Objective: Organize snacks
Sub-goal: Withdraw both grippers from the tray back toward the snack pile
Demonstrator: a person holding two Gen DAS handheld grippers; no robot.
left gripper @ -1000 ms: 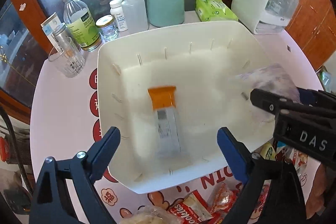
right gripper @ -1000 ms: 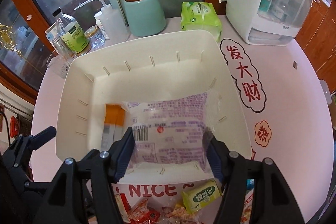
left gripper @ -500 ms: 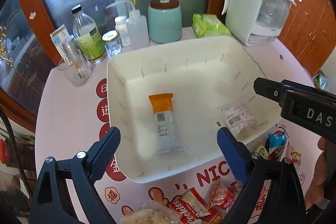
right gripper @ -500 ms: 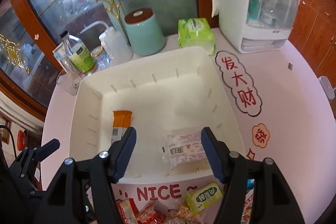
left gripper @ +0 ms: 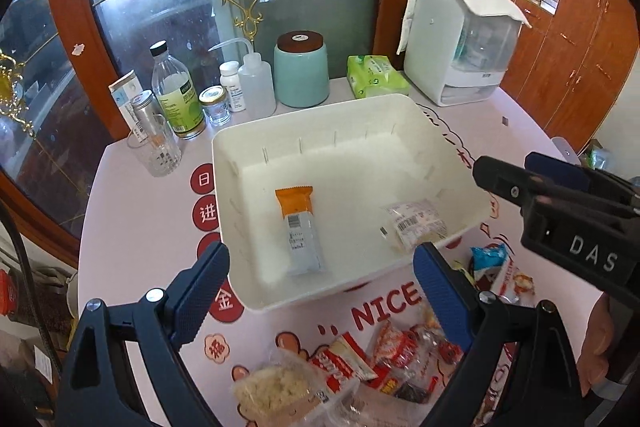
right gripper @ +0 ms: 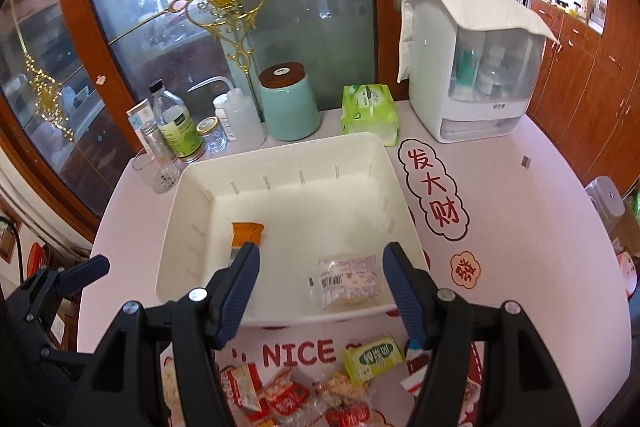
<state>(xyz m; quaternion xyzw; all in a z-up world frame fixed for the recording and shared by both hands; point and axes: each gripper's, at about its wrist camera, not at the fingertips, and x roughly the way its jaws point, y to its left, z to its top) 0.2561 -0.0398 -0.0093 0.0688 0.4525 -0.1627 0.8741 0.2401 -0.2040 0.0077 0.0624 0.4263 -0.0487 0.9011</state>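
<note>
Both the left gripper (left gripper: 320,287) and right gripper (right gripper: 320,287) hang wide apart with nothing in them, while the orange-topped bar (left gripper: 299,231) and clear packet (right gripper: 348,281) sit inside the white bin (left gripper: 320,115), other snacks (left gripper: 360,359) piled just outside its near edge.

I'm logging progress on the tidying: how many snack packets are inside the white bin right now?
2. An orange-topped bar lies left of centre on the white bin floor; a clear packet lies near its front right corner. Nothing seems hidden inside.
</note>
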